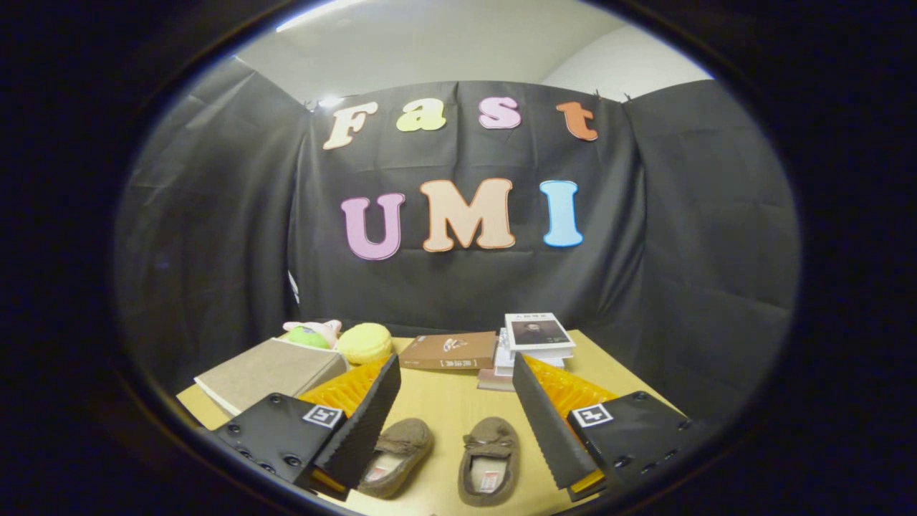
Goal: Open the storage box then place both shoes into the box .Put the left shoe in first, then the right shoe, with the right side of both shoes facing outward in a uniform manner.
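The gripper hangs over the wooden counter with its fingers spread wide, holding nothing; two brown shoes lie side by side between them at the lower centre of the frame, the left shoe partly behind the left finger, the right shoe just beside it; the grey storage box sits closed at the left, beyond the fingers; books and soft toys line the counter's far edge.
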A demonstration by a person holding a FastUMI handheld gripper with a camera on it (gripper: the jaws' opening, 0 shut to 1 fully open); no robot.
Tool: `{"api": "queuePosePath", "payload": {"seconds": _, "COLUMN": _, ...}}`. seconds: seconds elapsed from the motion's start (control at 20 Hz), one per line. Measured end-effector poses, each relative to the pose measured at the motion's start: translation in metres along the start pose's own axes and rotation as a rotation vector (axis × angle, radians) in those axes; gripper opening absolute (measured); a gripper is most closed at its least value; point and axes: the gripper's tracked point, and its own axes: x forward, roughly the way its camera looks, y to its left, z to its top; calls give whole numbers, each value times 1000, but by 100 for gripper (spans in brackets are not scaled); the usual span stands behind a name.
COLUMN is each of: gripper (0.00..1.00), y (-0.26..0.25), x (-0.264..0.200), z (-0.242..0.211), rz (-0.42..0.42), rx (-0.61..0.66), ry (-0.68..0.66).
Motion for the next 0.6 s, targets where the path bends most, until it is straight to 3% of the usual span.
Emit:
{"api": "queuePosePath", "payload": {"seconds": 0.25, "gripper": 99, "y": 19, "x": 0, "z": 1, "rz": 37, "rx": 102, "ry": -19}}
{"api": "queuePosePath", "payload": {"seconds": 0.6, "gripper": 97, "y": 58, "x": -3, "z": -17, "rz": 89, "rx": 354, "ry": 10}}
